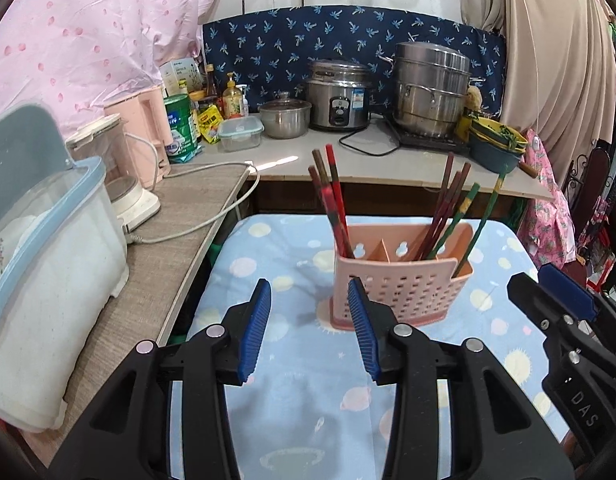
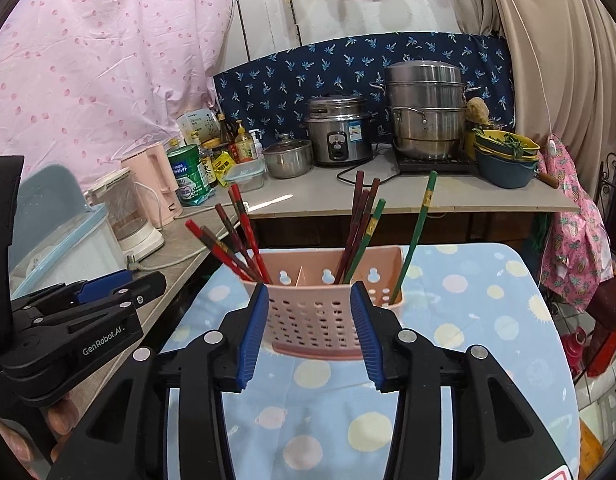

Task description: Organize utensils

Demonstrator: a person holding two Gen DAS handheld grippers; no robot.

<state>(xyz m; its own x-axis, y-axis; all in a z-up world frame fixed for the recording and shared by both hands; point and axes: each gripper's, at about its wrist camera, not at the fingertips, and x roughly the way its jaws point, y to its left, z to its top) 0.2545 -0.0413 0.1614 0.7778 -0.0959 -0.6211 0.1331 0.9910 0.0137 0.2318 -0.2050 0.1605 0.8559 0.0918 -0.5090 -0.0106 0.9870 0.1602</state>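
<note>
A pink perforated utensil holder (image 1: 404,296) (image 2: 312,312) stands upright on the blue patterned tablecloth (image 1: 308,400). Red chopsticks (image 1: 336,208) (image 2: 235,248) lean in its left compartment. Dark red chopsticks (image 1: 448,208) (image 2: 360,224) and green chopsticks (image 1: 488,216) (image 2: 418,232) stand in its right compartment. My left gripper (image 1: 310,292) (image 2: 119,284) is open and empty, short of the holder and to its left. My right gripper (image 2: 310,292) (image 1: 564,296) is open too. The holder's front wall shows between its fingers, and the pads do not press on it.
On the left side counter (image 1: 175,240) stand a lidded plastic bin (image 1: 47,280), a glass kettle (image 1: 123,184) and a white cable (image 1: 211,216). The back counter carries a rice cooker (image 1: 340,96), steamer pots (image 1: 432,88), stacked bowls (image 1: 496,144) and bottles. A person's hand (image 2: 59,416) holds the left gripper.
</note>
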